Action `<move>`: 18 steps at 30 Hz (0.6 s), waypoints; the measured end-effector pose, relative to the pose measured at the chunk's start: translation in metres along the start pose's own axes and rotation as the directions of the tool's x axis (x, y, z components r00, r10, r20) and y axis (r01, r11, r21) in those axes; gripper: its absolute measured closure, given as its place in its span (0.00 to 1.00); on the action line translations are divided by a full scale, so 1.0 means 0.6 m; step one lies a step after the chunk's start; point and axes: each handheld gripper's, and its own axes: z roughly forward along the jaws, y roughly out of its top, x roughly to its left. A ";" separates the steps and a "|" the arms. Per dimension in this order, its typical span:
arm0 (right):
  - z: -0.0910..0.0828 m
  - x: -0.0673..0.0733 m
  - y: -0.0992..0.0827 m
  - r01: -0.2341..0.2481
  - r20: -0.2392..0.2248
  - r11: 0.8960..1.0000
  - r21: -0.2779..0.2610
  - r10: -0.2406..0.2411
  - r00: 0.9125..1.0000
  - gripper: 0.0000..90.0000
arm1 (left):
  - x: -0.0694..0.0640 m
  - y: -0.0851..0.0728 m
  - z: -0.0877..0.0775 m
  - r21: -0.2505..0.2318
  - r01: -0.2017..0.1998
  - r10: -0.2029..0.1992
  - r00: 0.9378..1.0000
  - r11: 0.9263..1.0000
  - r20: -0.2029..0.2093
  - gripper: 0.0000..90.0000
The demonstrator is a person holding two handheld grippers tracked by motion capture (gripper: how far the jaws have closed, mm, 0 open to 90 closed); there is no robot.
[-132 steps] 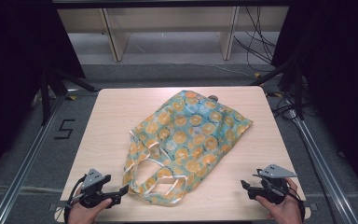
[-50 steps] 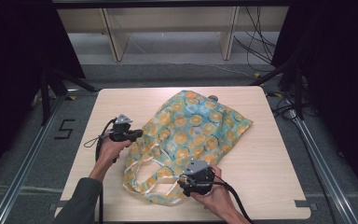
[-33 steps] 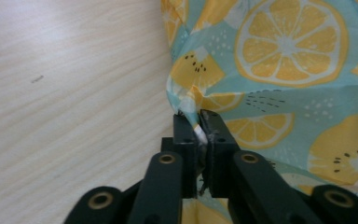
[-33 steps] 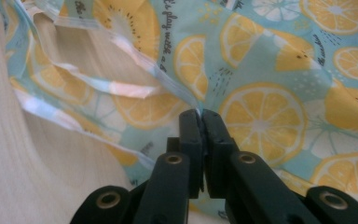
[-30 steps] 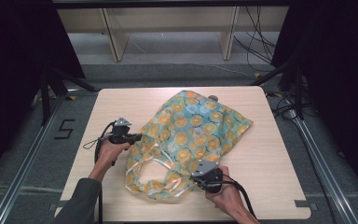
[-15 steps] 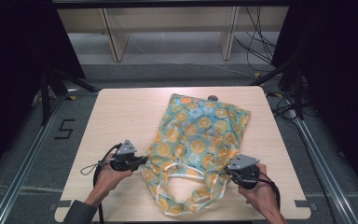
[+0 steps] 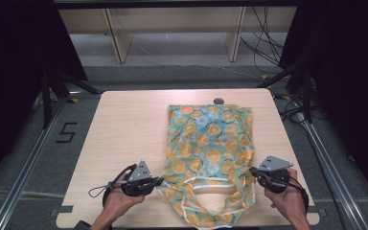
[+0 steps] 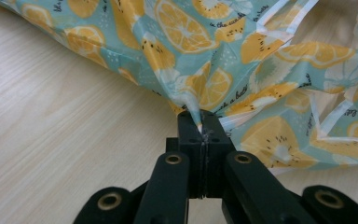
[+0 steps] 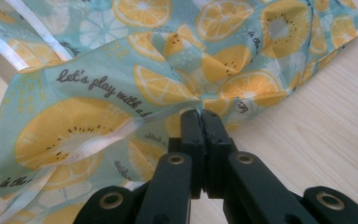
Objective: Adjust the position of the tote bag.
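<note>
pinching the lemon-print bag (image 7: 210, 148) at both near corners, i hold my left gripper (image 7: 157, 182) clamped on its left edge and my right gripper (image 7: 252, 171) clamped on its right edge. both pairs of jaws are pressed together on the fabric. the bag lies lengthwise on the bench (image 7: 124, 124), handles toward me.

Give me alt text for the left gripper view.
The left gripper, its two black jaws shut, pinches a bunched edge of a teal bag printed with orange slices. The bag lies on a pale wooden table.
</note>
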 end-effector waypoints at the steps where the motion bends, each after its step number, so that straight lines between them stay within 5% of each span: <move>1: 0.001 0.002 0.000 -0.006 -0.002 1.000 0.005 0.006 1.000 1.00 | 0.000 -0.003 -0.005 0.000 0.004 -0.004 1.000 1.000 0.002 0.99; 10: 0.006 0.016 0.016 0.002 -0.031 1.000 0.000 -0.002 1.000 1.00 | -0.024 -0.017 -0.025 -0.017 0.008 -0.007 0.999 1.000 0.043 0.99; 18: 0.002 0.013 0.017 0.023 -0.022 1.000 -0.019 -0.023 0.999 1.00 | -0.011 -0.013 -0.035 -0.022 -0.008 0.008 1.000 1.000 -0.024 0.95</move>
